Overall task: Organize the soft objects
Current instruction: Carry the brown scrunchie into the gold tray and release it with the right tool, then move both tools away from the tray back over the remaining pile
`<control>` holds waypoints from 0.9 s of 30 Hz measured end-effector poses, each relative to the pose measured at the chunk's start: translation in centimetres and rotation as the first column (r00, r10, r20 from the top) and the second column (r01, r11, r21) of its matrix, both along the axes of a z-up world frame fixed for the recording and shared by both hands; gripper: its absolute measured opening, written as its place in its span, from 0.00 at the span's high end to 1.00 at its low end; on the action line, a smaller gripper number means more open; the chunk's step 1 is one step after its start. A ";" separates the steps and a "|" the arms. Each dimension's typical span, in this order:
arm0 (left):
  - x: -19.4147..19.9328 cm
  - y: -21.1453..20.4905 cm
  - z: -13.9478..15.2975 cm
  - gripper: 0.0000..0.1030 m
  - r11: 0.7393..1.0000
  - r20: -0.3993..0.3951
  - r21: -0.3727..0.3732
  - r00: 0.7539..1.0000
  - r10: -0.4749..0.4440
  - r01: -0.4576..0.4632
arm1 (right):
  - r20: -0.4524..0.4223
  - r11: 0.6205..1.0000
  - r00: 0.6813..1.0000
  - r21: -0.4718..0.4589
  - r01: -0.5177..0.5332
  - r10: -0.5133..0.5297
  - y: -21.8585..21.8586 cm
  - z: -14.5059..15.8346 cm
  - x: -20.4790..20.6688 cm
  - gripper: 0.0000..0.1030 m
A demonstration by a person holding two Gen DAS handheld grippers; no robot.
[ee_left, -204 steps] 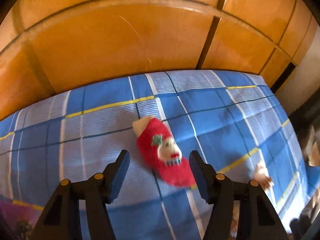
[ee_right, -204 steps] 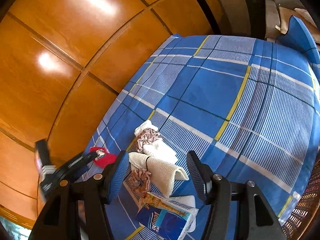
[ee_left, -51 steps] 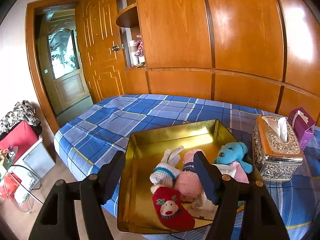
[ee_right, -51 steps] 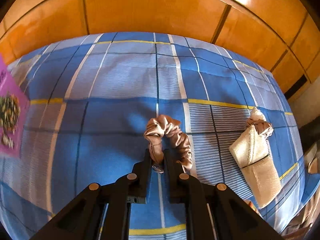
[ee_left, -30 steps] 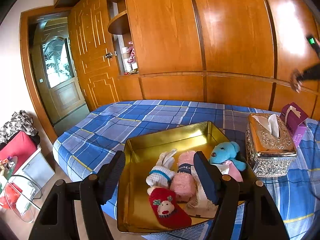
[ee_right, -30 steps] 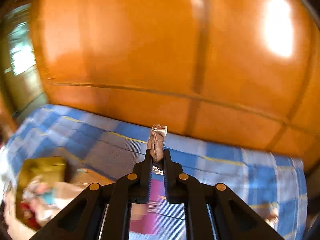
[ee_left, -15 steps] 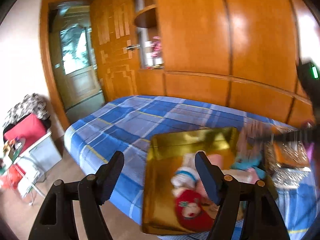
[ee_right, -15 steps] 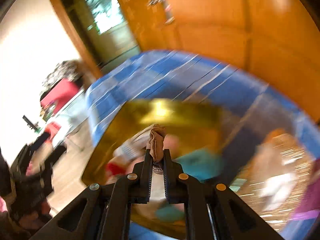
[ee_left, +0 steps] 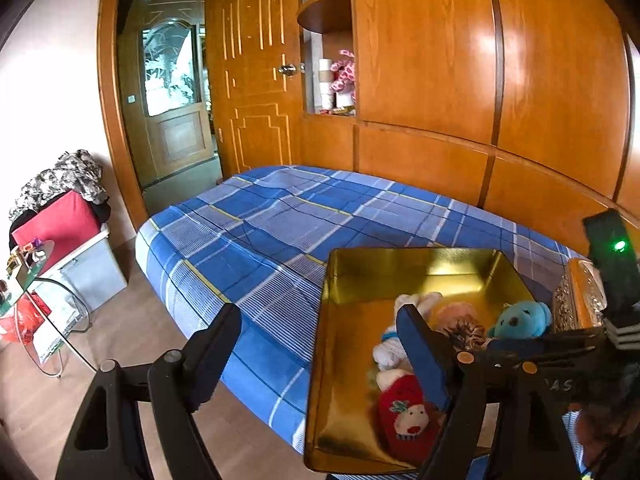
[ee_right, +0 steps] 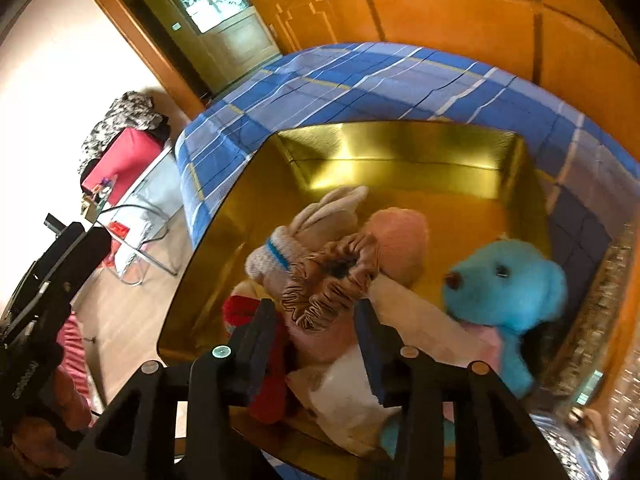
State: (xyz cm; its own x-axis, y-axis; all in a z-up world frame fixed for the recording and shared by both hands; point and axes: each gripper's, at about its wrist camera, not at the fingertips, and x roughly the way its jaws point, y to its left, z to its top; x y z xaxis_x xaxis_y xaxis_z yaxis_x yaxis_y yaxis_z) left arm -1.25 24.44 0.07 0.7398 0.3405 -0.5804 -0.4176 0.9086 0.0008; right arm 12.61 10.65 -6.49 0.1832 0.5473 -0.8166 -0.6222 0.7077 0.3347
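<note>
Right gripper (ee_right: 316, 320) hung over gold tray (ee_right: 208, 280), jaws apart w/ nothing between them. Brown scrunchie (ee_right: 332, 280) lay just beyond the fingertips, on top of the toy pile: white bunny (ee_right: 320, 216) on its far left, pink plush (ee_right: 400, 240) on its far right, blue bear (ee_right: 504, 280) to the right, red sock (ee_right: 240, 312) near left. Looked released, resting in the tray rather than gripped. Scrunchie roughly ring-shaped, no clear long axis. Left gripper (ee_left: 320, 348) wide open, empty, held back at the tray's near left corner, farther from the scrunchie (ee_left: 464, 330) than the right. Judged next move: right gripper to back straight out, away from the pile, w/o snagging the scrunchie.
</note>
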 end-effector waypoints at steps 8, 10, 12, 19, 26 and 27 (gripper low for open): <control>0.0 -2.3 -0.1 0.21 0.997 -0.006 -0.006 0.997 -0.076 0.076 | 0.110 0.998 0.993 -0.026 0.049 -0.046 -3.6 2.3 -2.2 0.61; -0.1 -3.0 0.0 0.21 0.995 -0.006 -0.004 0.995 -0.095 0.095 | 0.158 0.997 0.986 -0.047 0.062 -0.054 -4.2 2.8 -3.1 0.61; -0.1 -3.5 0.0 0.21 0.993 -0.009 -0.001 0.993 -0.115 0.115 | 0.197 0.995 0.978 -0.063 0.074 -0.061 -4.8 3.0 -4.0 0.61; -0.3 -5.9 0.1 0.20 0.983 -0.016 0.012 0.983 -0.185 0.185 | 0.302 0.989 0.949 -0.083 0.124 -0.093 -8.0 4.3 -6.2 0.61; -0.6 -8.3 0.0 0.20 0.968 -0.024 0.016 0.968 -0.249 0.249 | 0.361 0.976 0.914 -0.045 0.214 -0.183 -13.2 6.4 -6.9 0.61; -0.6 -8.6 0.1 0.20 0.966 -0.024 0.015 0.966 -0.258 0.258 | 0.365 0.973 0.910 -0.042 0.227 -0.196 -13.9 6.7 -7.0 0.61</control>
